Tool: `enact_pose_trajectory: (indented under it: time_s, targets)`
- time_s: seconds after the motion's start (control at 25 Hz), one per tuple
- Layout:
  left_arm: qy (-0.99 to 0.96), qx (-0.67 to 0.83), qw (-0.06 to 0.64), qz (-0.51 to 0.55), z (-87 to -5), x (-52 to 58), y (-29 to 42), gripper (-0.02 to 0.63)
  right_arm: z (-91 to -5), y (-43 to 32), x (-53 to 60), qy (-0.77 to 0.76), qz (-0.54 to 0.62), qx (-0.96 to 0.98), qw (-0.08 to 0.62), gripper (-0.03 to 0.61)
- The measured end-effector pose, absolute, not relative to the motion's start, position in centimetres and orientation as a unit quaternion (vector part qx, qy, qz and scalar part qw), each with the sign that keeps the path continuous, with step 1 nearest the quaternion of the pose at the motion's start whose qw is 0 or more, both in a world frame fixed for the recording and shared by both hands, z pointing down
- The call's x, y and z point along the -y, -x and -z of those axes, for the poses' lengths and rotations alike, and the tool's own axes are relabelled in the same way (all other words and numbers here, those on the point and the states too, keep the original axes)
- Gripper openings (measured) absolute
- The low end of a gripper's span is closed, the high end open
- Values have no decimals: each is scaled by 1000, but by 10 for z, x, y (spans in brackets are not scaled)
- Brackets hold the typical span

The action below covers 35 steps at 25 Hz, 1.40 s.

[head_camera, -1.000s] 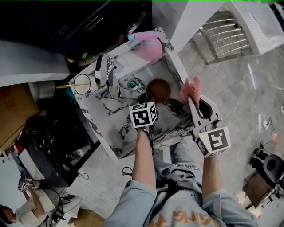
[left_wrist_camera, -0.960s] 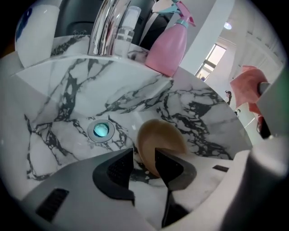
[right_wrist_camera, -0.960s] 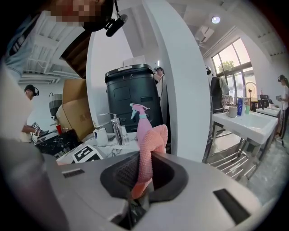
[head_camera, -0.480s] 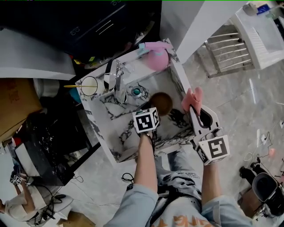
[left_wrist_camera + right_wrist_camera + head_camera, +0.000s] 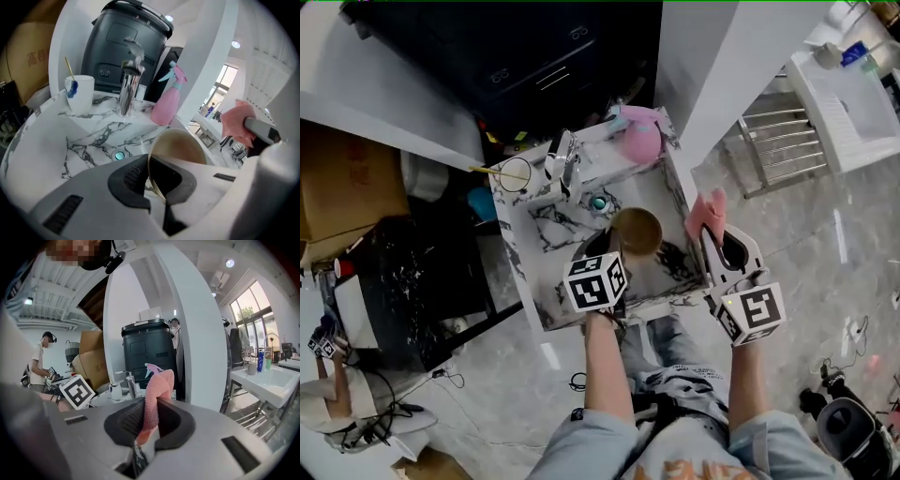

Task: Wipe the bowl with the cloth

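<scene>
A brown bowl [image 5: 637,231] hangs tilted above the marble sink [image 5: 546,234]. My left gripper [image 5: 621,253] is shut on its near rim; the jaws have just closed there. In the left gripper view the bowl [image 5: 183,146] opens toward me, its thin rim pinched between the pads of the left gripper [image 5: 153,177]. My right gripper [image 5: 711,236] hovers at the sink's right edge, shut on a pink cloth [image 5: 705,212]. In the right gripper view the cloth [image 5: 157,392] stands up from the jaws of the right gripper [image 5: 149,422].
A chrome faucet [image 5: 563,156] and a white cup [image 5: 514,174] with a stick stand on the sink's back ledge. A pink spray bottle [image 5: 639,135] sits at the back right corner. The drain [image 5: 598,202] lies under the bowl's far side. A dark bin [image 5: 125,44] rises behind.
The left gripper has risen with the bowl, which now hangs off the sink floor and tilted. The right gripper with the cloth has risen slightly. The head camera has shifted.
</scene>
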<state>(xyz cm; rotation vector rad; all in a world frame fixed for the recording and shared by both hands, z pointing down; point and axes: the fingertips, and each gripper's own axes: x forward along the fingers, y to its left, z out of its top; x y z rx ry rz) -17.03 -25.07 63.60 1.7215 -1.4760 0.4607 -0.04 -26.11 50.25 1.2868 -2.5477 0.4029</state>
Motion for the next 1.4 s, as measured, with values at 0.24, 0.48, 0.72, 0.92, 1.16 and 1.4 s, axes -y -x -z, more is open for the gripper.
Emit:
enact_pose_trajectory:
  time_s: [0.24,0.48,0.72,0.92,1.16,1.4]
  targets:
    - [-709,584,382,-102,-587,238,167,31,-488,-8,254,-430,-134,886,110,49]
    - [-750,560,350,-15,-528,237,162,31,-454,-6,256,-406,-104,905,73,49]
    - [-781,530,326,50,-480,233,157,31,-418,4,245,-349,-60,933,62,49]
    - [-802,510,300,80,-443,241,159,31,-391,23,238,-277,7,958,79,49]
    - [-825,487,277,79,-416,244,156,31,-376,49,215,-177,82,974,111,49]
    - [-842,462,272,55,-415,240,149,31,-369,60,194,-101,99,984,113,49]
